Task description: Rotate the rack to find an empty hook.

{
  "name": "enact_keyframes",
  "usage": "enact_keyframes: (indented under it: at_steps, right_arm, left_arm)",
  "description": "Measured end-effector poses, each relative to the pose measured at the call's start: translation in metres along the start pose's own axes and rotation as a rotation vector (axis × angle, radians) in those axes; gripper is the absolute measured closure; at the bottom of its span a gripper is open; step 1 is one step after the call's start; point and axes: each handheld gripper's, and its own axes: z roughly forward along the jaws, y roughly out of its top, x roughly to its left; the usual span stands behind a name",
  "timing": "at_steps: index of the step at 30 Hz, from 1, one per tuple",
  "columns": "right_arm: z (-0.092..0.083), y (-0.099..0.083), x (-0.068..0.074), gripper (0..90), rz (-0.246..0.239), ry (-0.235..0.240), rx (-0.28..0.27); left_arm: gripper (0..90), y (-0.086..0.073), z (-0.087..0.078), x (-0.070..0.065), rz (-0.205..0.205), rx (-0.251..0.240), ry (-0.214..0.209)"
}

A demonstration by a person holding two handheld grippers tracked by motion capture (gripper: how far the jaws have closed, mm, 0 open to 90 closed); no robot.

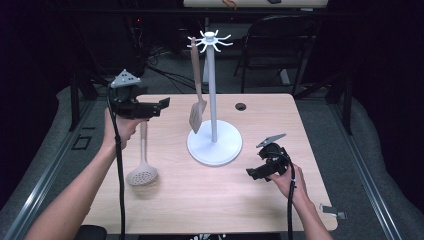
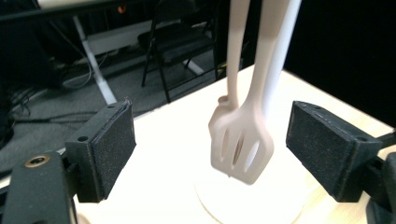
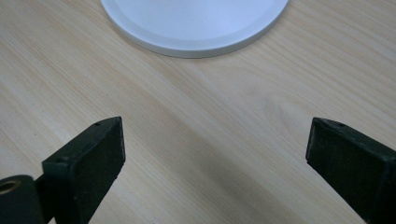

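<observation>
A white utensil stand (image 1: 212, 85) rises from its round base (image 1: 214, 146) at the table's middle. A beige slotted spatula (image 1: 197, 112) hangs from one of the top hooks, blade down, left of the pole. A beige skimmer (image 1: 142, 175) lies on the table at the left. My left gripper (image 1: 165, 103) is held above the table's left side and points right at the spatula (image 2: 240, 149). Its jaws stand open (image 2: 212, 140), with the blade farther off between them and untouched. My right gripper (image 1: 252, 173) hovers low at the right, open (image 3: 215, 149), facing the base (image 3: 196, 23).
The wooden table (image 1: 200, 210) has a small cable hole (image 1: 240, 106) near its far edge. A dark folding chair (image 1: 280, 40) stands behind the table. Dark floor and cables surround it.
</observation>
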Motion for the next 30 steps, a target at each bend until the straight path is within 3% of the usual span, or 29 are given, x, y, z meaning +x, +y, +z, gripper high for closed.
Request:
enact_keyframes:
  at_steps: [7, 11, 16, 19, 26, 30]
  right_arm:
    - [-0.002, 0.001, 0.000, 4.3, -0.026, -0.019, 0.029]
    - [0.001, 0.000, 0.001, 4.3, -0.010, 0.009, 0.007]
    - [0.001, 0.001, 0.001, 4.3, -0.015, -0.010, 0.012]
    - [0.002, 0.001, 0.002, 4.4, -0.016, -0.008, 0.019]
    - [0.003, 0.002, 0.003, 4.4, -0.022, -0.013, 0.026]
    - [0.003, 0.002, 0.003, 4.5, -0.025, -0.014, 0.024]
  left_arm:
    - [13.1, -0.040, 0.009, 0.013, -0.076, 0.070, 0.023]
    - [10.7, -0.062, 0.013, 0.020, -0.113, 0.101, 0.058]
    - [9.1, -0.089, 0.017, 0.030, -0.167, 0.137, 0.100]
    - [8.3, -0.103, 0.018, 0.034, -0.178, 0.162, 0.132]
    - [7.0, -0.123, 0.023, 0.044, -0.237, 0.202, 0.180]
    - [7.8, -0.133, 0.034, 0.048, -0.234, 0.265, 0.202]
